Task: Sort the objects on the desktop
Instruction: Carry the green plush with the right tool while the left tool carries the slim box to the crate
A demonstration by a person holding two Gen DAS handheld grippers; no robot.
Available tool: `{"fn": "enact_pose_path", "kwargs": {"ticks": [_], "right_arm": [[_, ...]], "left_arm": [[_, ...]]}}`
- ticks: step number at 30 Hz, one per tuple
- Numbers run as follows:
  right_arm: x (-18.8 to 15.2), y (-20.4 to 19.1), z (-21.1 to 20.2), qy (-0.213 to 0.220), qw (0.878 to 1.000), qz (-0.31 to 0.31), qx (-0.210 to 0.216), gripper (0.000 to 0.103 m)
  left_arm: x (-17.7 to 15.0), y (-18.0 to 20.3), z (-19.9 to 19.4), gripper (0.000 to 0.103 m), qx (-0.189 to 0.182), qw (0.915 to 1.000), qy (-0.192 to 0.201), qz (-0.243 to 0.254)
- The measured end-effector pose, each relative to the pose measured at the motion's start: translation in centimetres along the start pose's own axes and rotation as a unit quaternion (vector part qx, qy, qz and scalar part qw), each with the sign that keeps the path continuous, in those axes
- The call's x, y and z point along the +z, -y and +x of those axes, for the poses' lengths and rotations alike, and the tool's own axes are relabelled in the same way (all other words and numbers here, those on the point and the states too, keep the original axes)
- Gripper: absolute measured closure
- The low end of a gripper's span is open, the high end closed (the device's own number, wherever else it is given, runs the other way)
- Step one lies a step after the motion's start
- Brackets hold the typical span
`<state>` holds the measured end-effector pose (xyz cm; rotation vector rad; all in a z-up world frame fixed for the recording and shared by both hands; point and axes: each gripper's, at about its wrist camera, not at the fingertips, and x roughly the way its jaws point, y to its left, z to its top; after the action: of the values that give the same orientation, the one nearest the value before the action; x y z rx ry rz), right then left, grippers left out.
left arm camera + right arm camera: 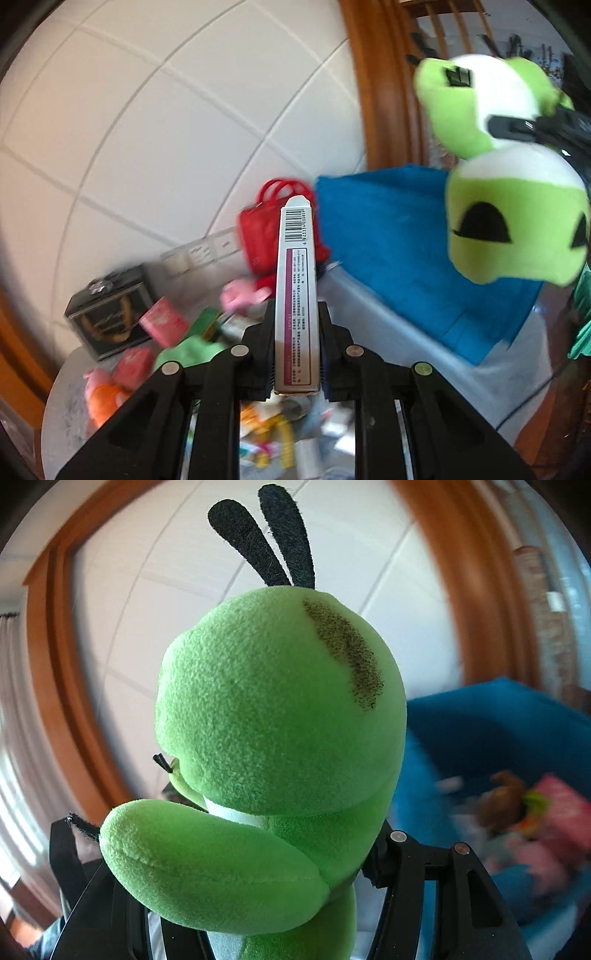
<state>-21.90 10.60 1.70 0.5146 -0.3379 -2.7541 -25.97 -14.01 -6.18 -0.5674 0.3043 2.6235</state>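
**Stiff carton in one grip, soft plush in the other**

On the left, the left gripper (295,354) has its fingers (264,354) pinched nearly together on the lower end of a slim white cardboard carton with a barcode and a magenta stripe (297,280). The carton stands out straight from the fingers, above a grey tabletop (66,398) crowded with small boxes and toys. It looks light and rigid, but hollow: its narrow faces would probably dent under a hard squeeze, so a hold low across the broad sides, as here, seems soundest.

Further right, a blue fabric-lined bin (399,258) sits behind the carton.

On the right, the right gripper (258,878) has its fingers about half spread, pressing into the body of a green and white plush toy with black felt antennae (280,716), held up in the air. The plush appears soft, light and springy. It compresses rather than slips, so the thick torso likely offers a firmer hold than a floppy limb or an antenna.
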Motion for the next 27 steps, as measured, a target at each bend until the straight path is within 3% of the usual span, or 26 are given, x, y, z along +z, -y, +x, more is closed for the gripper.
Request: {"fn": "enact_pose_path", "kwargs": {"ticks": [8,12,20,27], "right_arm": [[2.3,9.7,-11.0,0.063,0.995,0.009,-0.072,0.045],[3.5,13.6,-13.6,0.07,0.993,-0.006,-0.098,0.045],[7.2,19.3,-14.2,0.062,0.993,0.001,-0.102,0.044],[8.4,22.4,-11.8,0.044,0.992,0.001,-0.118,0.043]], "left_arm": [[8.4,14.2,-0.4,0.085,-0.035,0.9967,0.064,0.036],[11.3,19.8,0.9,0.085,-0.046,0.9954,0.076,0.035],[15.3,28.1,4.7,0.085,-0.034,0.9967,0.061,0.042],[17.4,30.7,7.4,0.085,-0.017,0.9978,0.052,0.039]]}}
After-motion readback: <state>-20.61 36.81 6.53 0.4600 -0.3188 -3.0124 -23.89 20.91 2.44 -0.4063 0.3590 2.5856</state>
